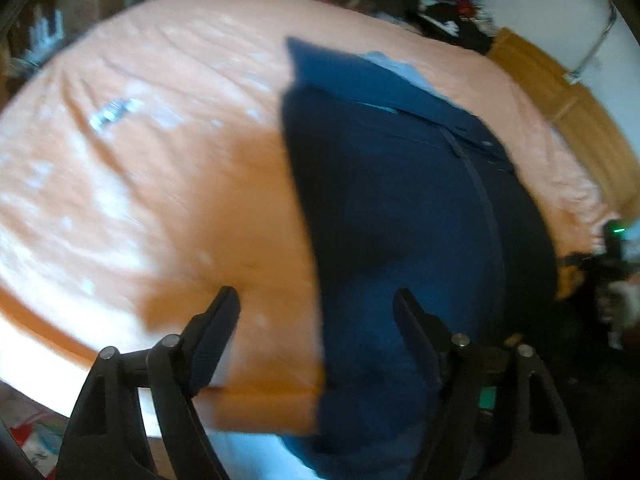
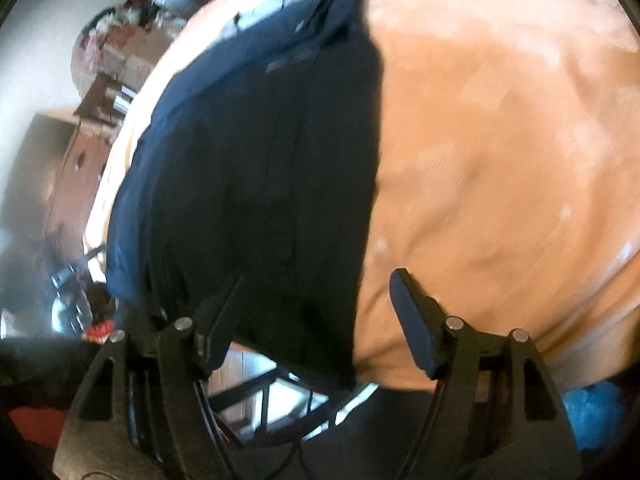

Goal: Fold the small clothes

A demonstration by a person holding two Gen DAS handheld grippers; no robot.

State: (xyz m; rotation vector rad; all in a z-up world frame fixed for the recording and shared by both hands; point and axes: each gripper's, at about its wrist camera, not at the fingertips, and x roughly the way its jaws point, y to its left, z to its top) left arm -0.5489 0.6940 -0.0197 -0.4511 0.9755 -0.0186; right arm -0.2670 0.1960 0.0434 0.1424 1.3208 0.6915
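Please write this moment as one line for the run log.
stage: folding, between grasps | left gripper: open, empty | right gripper: open, empty | navy garment: lying on orange bedsheet, near edge overhanging

Dark navy garment: matt woven cloth, smooth, with a stitched seam down its length. Orange bedsheet: soft cloth, lightly wrinkled, faint sheen where light falls. Left gripper and right gripper: matt black plastic, fingers faced with finely textured pads, pivots capped by shiny metal pins. Headboard: warm-toned wood, smooth, slightly glossy. Blurred throughout.
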